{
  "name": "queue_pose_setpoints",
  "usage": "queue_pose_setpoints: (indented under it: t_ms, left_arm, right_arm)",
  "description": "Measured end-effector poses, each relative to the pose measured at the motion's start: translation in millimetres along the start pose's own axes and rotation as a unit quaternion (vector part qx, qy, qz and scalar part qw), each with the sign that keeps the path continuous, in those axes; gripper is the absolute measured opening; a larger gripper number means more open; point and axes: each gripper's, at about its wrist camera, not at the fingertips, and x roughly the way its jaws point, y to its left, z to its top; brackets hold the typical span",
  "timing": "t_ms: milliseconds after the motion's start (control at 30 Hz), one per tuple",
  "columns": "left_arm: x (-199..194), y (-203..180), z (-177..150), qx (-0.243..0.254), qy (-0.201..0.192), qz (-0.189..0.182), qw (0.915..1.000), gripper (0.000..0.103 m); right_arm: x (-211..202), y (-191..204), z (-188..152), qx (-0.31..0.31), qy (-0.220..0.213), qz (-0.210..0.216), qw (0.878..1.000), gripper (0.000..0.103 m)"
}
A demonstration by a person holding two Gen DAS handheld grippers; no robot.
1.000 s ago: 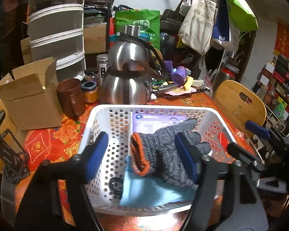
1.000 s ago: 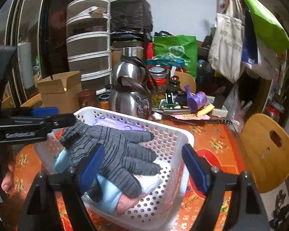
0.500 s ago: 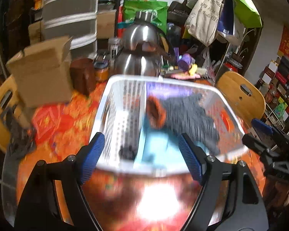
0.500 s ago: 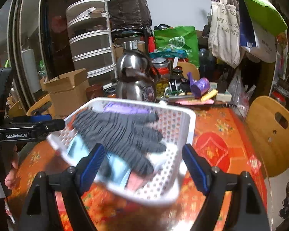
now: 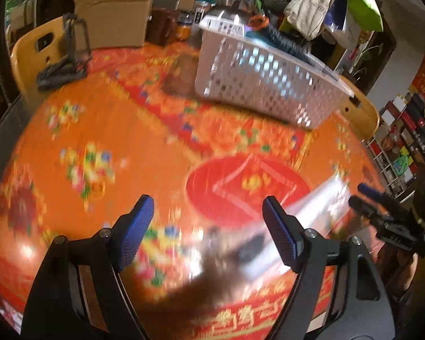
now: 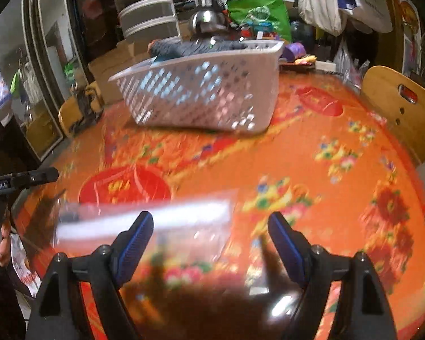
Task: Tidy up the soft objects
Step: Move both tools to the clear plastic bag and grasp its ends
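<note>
Grey knitted glove (image 6: pixel 195 46) is seen lodged in the white perforated plastic basket (image 5: pixel 269 85); a clear plastic packet (image 6: pixel 155 221) remains unsorted on the table. Both grippers (image 5: pixel 206 226) (image 6: pixel 209 239) are spread, empty.

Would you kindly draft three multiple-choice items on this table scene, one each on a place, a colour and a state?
1. Where is the grey glove?
A. in the white basket
B. on the chair
C. between blue fingers

2. What colour is the tablecloth mostly?
A. green
B. orange-red
C. white

3. How is the right gripper?
A. shut on the glove
B. shut on the basket
C. open, holding nothing

Answers: 1 A, the glove shows above the white basket rim; 2 B, orange-red floral cloth covers the table; 3 C, its fingers stand apart over the cloth.
</note>
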Motion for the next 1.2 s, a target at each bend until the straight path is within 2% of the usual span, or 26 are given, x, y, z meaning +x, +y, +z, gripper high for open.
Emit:
queue_pose_setpoints:
  t_ms: [133,200,300,367,467,600,667,700,733,767,800,1033,1200]
  left_arm:
    - [7.6,3.5,-30.5,-0.012,0.022,-0.023,0.9994,0.077]
    - [1.8,2.1,-38.5,-0.002,0.006,-0.011,0.9999,0.077]
    - [-3.3,-1.2,-44.9,-0.005,0.006,-0.019,0.9998,0.079]
    - [-5.4,-6.3,-48.0,-0.012,0.003,-0.03,0.9995,0.08]
    - [-2.4,-21.4,-50.7,0.007,-0.004,-0.031,0.9995,0.08]
    - [1.5,-33.5,-51.6,0.025,-0.014,-0.053,0.9982,0.079]
    - [4.3,-39.4,-51.4,0.036,-0.017,-0.046,0.9981,0.074]
    - [5.5,-42.7,-50.9,0.046,-0.018,-0.035,0.9982,0.066]
    - [7.9,-45.4,-49.3,0.055,-0.019,-0.022,0.9981,0.056]
    - [9.1,-47.1,-47.9,0.059,-0.019,-0.017,0.9979,0.052]
    - [10.2,-46.6,-46.0,0.059,-0.018,-0.02,0.9979,0.046]
    - [19.7,-36.6,-33.2,0.046,-0.016,-0.038,0.9981,0.023]
    - [21.0,-37.1,-29.5,0.054,-0.022,-0.04,0.9975,0.016]
  right_arm:
    - [6.6,15.5,-10.7,-0.02,0.009,-0.003,1.0,0.083]
    - [8.8,18.8,-11.9,-0.024,0.014,0.001,1.0,0.083]
    - [13.5,21.0,-7.8,-0.032,0.017,0.001,0.999,0.083]
    - [20.0,20.2,-5.2,-0.031,0.025,0.0,0.999,0.078]
    - [24.9,20.7,-3.1,-0.031,0.034,0.007,0.999,0.07]
    - [27.5,22.0,-5.0,-0.037,0.039,0.005,0.999,0.059]
    - [25.8,20.4,-6.4,-0.032,0.035,0.004,0.999,0.048]
    - [25.3,20.4,-6.8,-0.031,0.034,0.003,0.999,0.044]
    - [26.0,20.9,-6.7,-0.032,0.033,0.003,0.999,0.035]
    - [26.1,22.3,-7.1,-0.037,0.033,0.006,0.999,0.028]
    - [26.4,23.6,-7.3,-0.04,0.033,0.006,0.999,0.025]
    - [26.6,22.7,-7.7,-0.036,0.03,0.019,0.999,0.008]
    - [25.6,21.3,-7.5,-0.032,0.025,0.04,0.998,0.003]
